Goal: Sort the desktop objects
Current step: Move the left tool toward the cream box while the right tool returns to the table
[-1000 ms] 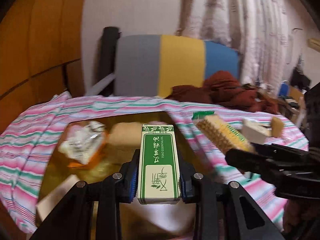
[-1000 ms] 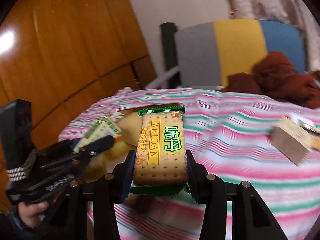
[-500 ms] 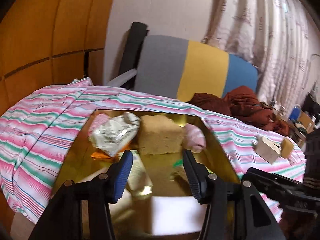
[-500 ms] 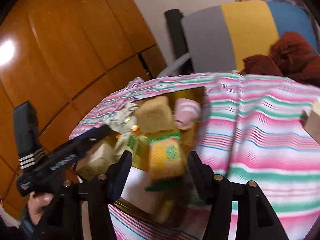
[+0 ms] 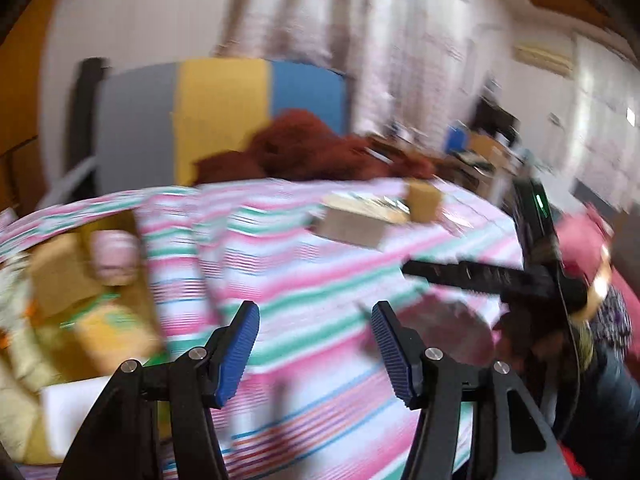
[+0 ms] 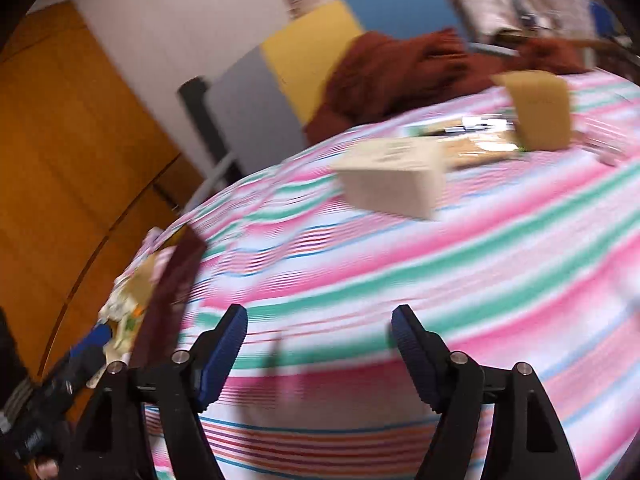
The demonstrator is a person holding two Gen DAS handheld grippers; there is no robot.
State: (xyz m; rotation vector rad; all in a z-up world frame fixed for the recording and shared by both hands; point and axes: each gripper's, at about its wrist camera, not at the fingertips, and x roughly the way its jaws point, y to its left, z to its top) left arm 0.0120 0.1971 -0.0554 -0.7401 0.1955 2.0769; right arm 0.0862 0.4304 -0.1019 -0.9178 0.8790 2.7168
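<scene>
Ahead of both pairs of fingers, a striped tabletop (image 6: 460,264) is seen, blurred by motion. The left gripper (image 5: 316,344) and right gripper (image 6: 320,344) are spread wide and hold nothing. A pale box (image 6: 394,182) and a tan block (image 6: 538,114) lie beyond the right fingers, well apart from them. Left of the left fingers, a yellow tray (image 5: 132,236) holds packets. A reach toward the loose box appears due next.
</scene>
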